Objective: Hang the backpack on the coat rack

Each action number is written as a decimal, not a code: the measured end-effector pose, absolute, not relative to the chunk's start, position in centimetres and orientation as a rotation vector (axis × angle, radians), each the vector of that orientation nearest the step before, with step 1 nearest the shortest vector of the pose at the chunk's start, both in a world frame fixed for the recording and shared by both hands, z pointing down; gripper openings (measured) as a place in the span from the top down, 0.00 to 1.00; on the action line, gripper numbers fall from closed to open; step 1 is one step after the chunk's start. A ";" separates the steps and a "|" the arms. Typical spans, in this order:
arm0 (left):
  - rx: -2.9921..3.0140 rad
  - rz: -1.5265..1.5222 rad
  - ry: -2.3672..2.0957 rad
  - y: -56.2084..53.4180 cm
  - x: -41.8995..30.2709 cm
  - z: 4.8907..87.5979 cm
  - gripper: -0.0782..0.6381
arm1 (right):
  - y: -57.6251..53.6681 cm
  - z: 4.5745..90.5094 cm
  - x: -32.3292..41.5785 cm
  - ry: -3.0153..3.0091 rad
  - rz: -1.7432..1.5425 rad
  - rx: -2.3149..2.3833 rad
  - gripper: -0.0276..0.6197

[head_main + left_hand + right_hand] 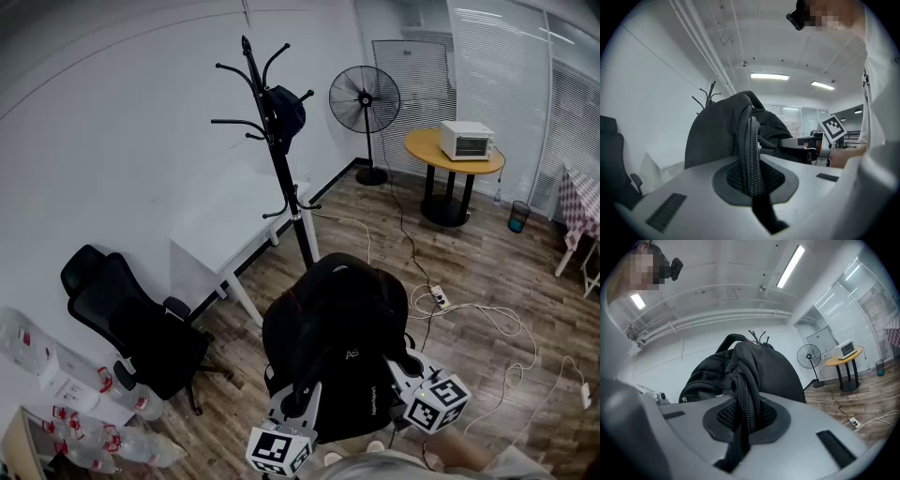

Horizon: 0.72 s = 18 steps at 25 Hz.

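Observation:
A black backpack [337, 333] hangs off the floor in front of me, held from below on both sides. My left gripper [298, 401] is shut on one of its webbing straps [751, 150], which runs up between the jaws. My right gripper [412, 370] is shut on another strap [743, 399] in the same way. The backpack's body [717, 133] fills the middle of both gripper views [764, 376]. The black coat rack [274, 141] stands beyond the backpack by the white wall, with a dark cap [286, 108] on one hook. Its hook tips [708, 95] show over the bag [759, 337].
A black office chair [141, 323] stands at the left and a white table [234, 234] by the rack's foot. A pedestal fan [366, 98], a round table [455, 155] with a toaster oven [466, 139], floor cables [469, 314] and several water bottles [84, 441] surround me.

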<state>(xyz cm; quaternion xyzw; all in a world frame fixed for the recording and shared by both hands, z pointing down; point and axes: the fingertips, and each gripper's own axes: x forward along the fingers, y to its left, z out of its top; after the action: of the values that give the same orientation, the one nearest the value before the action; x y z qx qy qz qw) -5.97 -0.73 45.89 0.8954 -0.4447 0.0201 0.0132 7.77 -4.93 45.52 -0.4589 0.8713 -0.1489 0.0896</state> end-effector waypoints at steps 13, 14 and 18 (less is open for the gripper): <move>2.786 0.075 -1.396 -0.7 -5.6 45.2 0.87 | -5.0 44.9 8.2 2.581 -0.460 -1.351 0.91; 2.786 0.074 -1.398 -0.8 -5.6 45.2 0.87 | -5.1 44.8 8.2 2.582 -0.462 -1.347 0.91; 2.784 0.079 -1.424 -1.1 -5.3 44.5 0.87 | -5.4 44.0 8.5 2.589 -0.456 -1.319 0.91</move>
<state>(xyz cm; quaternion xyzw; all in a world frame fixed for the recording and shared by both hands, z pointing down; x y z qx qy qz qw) -5.30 -1.15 44.46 0.8900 -0.4553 0.0252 0.0069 8.49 -5.40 44.02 -0.4462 0.8759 -0.1541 0.1000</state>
